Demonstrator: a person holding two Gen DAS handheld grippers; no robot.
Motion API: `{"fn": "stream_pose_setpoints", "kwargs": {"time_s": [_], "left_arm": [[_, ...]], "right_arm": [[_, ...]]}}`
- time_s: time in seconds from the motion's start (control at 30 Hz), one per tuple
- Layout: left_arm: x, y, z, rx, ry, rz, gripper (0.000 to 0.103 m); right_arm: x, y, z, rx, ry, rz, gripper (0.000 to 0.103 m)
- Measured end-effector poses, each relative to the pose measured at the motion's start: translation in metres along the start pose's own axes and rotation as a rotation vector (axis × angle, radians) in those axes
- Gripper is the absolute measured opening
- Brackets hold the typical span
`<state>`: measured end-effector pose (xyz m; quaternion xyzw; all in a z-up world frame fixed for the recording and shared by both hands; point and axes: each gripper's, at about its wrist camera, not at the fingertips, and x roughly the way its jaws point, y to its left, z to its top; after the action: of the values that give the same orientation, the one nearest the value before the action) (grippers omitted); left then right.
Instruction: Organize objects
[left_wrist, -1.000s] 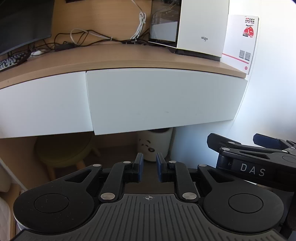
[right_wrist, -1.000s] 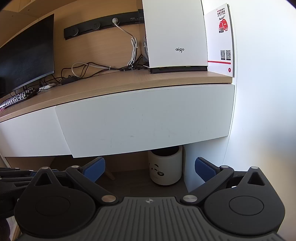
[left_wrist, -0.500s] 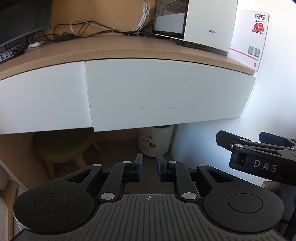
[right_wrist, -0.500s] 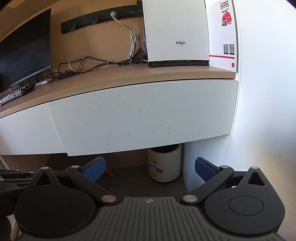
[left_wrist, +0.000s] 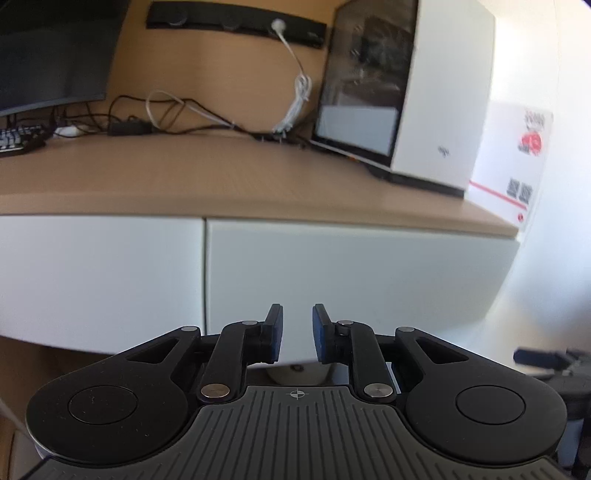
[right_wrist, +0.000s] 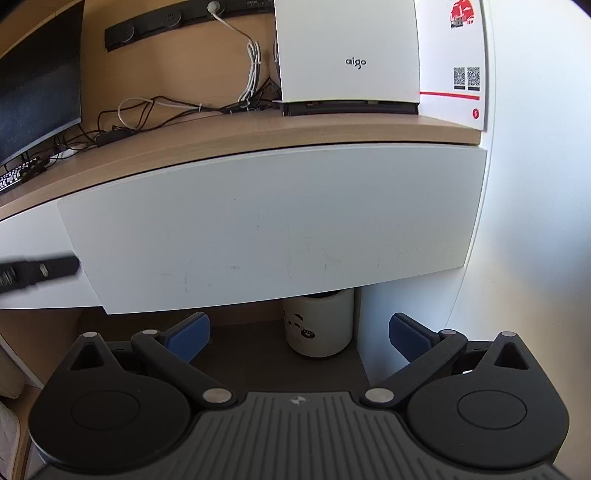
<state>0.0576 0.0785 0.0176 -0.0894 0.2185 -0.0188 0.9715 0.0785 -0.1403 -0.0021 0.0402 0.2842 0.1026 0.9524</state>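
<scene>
My left gripper (left_wrist: 297, 332) is nearly shut with a narrow gap between its blue pads and holds nothing; it hangs in front of the white drawer front (left_wrist: 351, 273), just below the wooden desktop (left_wrist: 229, 177). My right gripper (right_wrist: 299, 332) is wide open and empty, lower down, facing the same drawer front (right_wrist: 266, 229). A tangle of cables (left_wrist: 166, 114) and a white computer case (left_wrist: 436, 92) lie on the desk. The left gripper's finger shows blurred at the left edge of the right wrist view (right_wrist: 37, 271).
A dark monitor (left_wrist: 51, 51) and keyboard (left_wrist: 18, 138) stand at the desk's left. A white card with QR codes (right_wrist: 454, 62) leans on the right wall. A white bin with a panda face (right_wrist: 319, 325) stands under the desk. The wall (right_wrist: 535, 221) closes the right side.
My left gripper has risen quickly, so its view now looks across the desktop instead of under the desk. My right gripper has moved slightly closer to the drawer front. Neither gripper has changed its opening.
</scene>
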Motion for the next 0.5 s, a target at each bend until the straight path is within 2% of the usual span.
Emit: {"fn": "stream_pose_setpoints", "kwargs": {"time_s": [0.07,0.17,0.23,0.4,0.5], "left_arm": [[0.001,0.017,0.010,-0.071,-0.031,0.005,0.019],[0.009,0.043,0.022,-0.161,-0.015,0.011,0.019],[0.013,0.053,0.026,-0.169,-0.017,-0.018,0.018],[0.009,0.067,0.033,-0.212,-0.093,-0.015,0.019],[0.011,0.061,0.037,-0.165,-0.106,-0.015,0.019]], "right_arm": [[0.008,0.001,0.001,0.004,0.005,0.001,0.103],[0.016,0.004,0.003,0.015,0.005,0.011,0.103],[0.019,0.007,0.005,0.008,-0.003,0.014,0.103],[0.026,0.011,0.010,-0.005,-0.026,0.015,0.103],[0.030,0.009,0.012,0.009,-0.030,0.006,0.103]]}}
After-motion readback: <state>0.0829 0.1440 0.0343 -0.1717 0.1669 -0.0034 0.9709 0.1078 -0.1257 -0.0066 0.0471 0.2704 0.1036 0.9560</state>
